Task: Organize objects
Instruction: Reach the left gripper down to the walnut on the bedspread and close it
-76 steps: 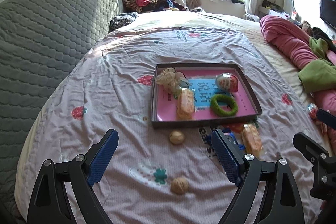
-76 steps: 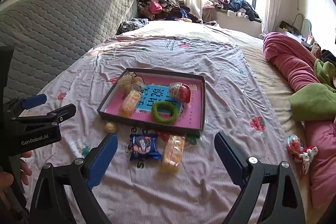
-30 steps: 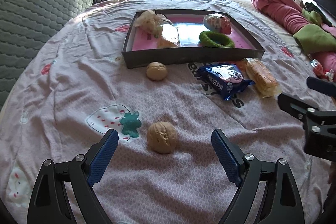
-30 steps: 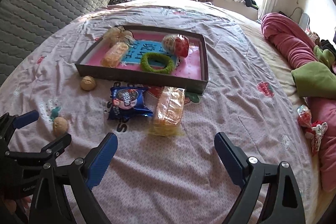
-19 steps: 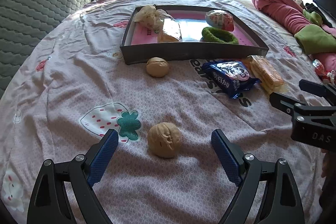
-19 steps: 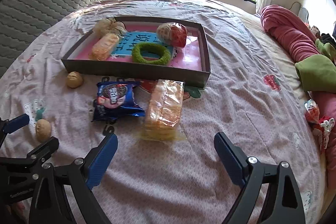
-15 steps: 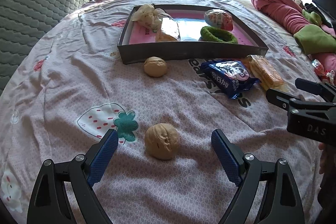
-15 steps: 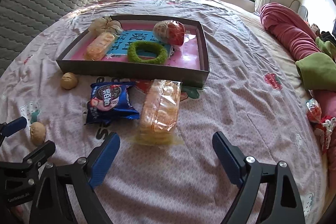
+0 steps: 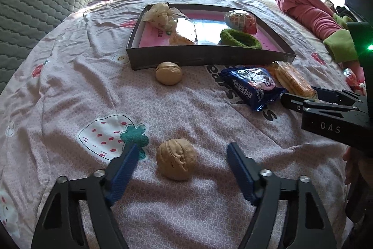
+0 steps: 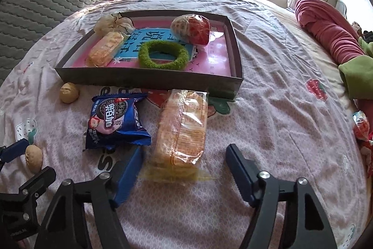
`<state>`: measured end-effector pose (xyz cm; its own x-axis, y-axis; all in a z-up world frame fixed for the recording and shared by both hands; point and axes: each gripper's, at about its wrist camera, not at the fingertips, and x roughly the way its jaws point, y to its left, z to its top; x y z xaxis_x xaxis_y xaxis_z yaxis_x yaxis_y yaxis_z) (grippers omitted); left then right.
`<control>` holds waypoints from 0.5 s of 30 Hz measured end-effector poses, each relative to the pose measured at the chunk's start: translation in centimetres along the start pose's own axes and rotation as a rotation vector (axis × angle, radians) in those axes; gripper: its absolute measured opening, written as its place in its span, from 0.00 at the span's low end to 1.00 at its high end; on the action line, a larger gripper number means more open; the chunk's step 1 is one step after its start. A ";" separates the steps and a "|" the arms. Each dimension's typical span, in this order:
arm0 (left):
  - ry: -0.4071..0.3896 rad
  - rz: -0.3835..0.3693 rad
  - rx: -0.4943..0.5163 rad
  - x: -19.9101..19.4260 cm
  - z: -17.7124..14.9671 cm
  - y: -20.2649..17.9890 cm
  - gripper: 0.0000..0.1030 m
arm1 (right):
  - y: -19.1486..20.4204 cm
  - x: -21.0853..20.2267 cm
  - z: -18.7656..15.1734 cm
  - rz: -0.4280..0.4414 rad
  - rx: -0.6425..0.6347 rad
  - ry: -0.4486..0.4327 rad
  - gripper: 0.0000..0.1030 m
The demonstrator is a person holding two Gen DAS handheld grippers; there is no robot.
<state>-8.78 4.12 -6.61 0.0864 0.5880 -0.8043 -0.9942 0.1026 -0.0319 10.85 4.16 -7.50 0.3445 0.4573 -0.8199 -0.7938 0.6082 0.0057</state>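
Both grippers have dropped low over the bed: the left gripper [image 9: 181, 156], jaws wide and empty, now brackets a walnut [image 9: 176, 162]; the right gripper [image 10: 184, 159], equally open, straddles a cracker pack [image 10: 181, 130] lying before the tray [image 10: 149, 79]. Pickups look imminent.

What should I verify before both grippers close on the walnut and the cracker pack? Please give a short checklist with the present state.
1. left gripper open wide enough for the near walnut: ok.
2. Walnut between the fingers: ok, centred, not yet touched.
3. right gripper open around the cracker pack: ok, but only the pack's near end lies between the fingers.
4. Blue cookie packet clear of the right gripper's left finger: not ok, its corner lies very close.
5. Free room in the tray: ok, bare pink floor at its right side.
6. Grippers apart from each other: ok.
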 end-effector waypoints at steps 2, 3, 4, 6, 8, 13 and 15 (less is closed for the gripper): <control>0.006 -0.004 -0.005 0.2 -0.1 0.1 0.70 | 0.0 0.0 0.0 0.007 0.000 -0.002 0.65; 0.007 -0.002 -0.005 0.2 -0.1 0.1 0.69 | 0.0 0.0 0.0 0.015 0.002 -0.003 0.63; 0.007 -0.004 -0.005 0.2 -0.1 0.1 0.66 | 0.0 0.0 0.0 0.018 0.002 -0.003 0.59; 0.007 -0.005 -0.005 0.1 -0.1 0.2 0.60 | 0.1 -0.1 0.0 0.021 -0.002 -0.004 0.57; 0.010 -0.011 -0.007 0.1 -0.1 0.2 0.56 | 0.0 -0.1 0.0 0.025 0.000 -0.004 0.56; 0.007 -0.004 -0.005 -0.2 0.0 0.4 0.39 | -0.3 -0.2 0.0 0.038 0.013 -0.005 0.56; 0.020 -0.004 -0.001 -0.1 -0.1 0.5 0.35 | -0.4 -0.3 0.0 0.038 0.013 -0.003 0.56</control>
<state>-9.25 4.02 -6.56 0.0887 0.5714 -0.8159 -0.9940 0.1037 -0.0354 11.01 3.78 -7.26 0.3156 0.4820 -0.8173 -0.7999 0.5986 0.0441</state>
